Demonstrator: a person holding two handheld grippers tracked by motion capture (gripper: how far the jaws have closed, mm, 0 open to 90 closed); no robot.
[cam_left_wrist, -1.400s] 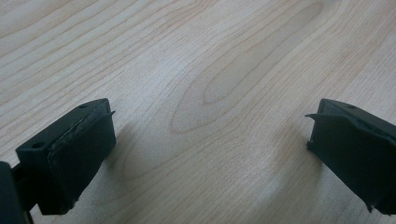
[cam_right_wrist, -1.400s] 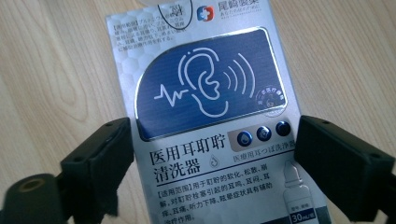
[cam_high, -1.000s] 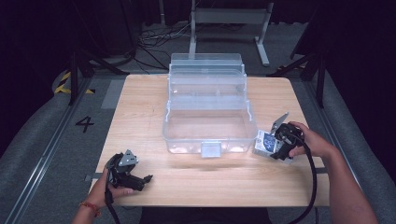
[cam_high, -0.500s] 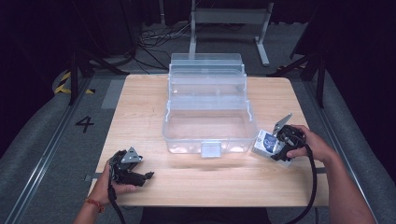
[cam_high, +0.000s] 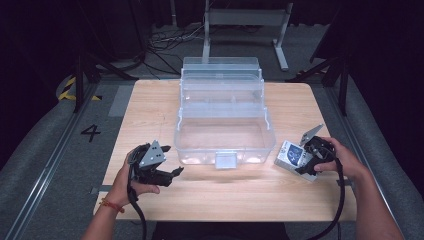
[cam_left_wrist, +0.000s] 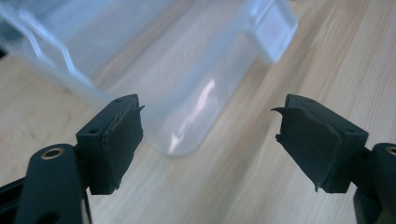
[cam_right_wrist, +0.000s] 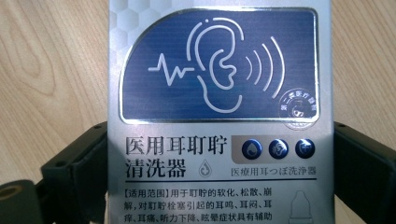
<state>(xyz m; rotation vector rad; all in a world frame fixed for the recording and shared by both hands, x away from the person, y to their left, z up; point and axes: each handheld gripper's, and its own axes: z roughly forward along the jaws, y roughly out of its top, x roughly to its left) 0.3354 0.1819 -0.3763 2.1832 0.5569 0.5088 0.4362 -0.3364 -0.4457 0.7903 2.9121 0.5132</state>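
Observation:
A clear plastic toolbox (cam_high: 224, 131) stands open in the middle of the wooden table (cam_high: 150, 107), its lid leaning back and its front latch (cam_high: 226, 160) facing me. My left gripper (cam_high: 172, 160) is open beside the box's front left corner; in the left gripper view that rounded corner (cam_left_wrist: 187, 93) lies just beyond the open left gripper (cam_left_wrist: 208, 140). Right of the toolbox, my right gripper (cam_high: 302, 161) is shut on a silver carton (cam_high: 290, 155) with a blue ear picture (cam_right_wrist: 219, 70). The right gripper (cam_right_wrist: 219, 172) clamps its two long sides. Whether the carton rests on the table I cannot tell.
Trays fold out in tiers (cam_high: 221, 90) at the back of the toolbox. A metal stand (cam_high: 245, 20) and cables (cam_high: 165, 42) lie on the floor behind the table. Bare wood runs along the front edge (cam_high: 225, 200) and both sides.
My left gripper has moved up and right, closer to the toolbox's front left corner. The right gripper with the carton has shifted slightly toward the front edge.

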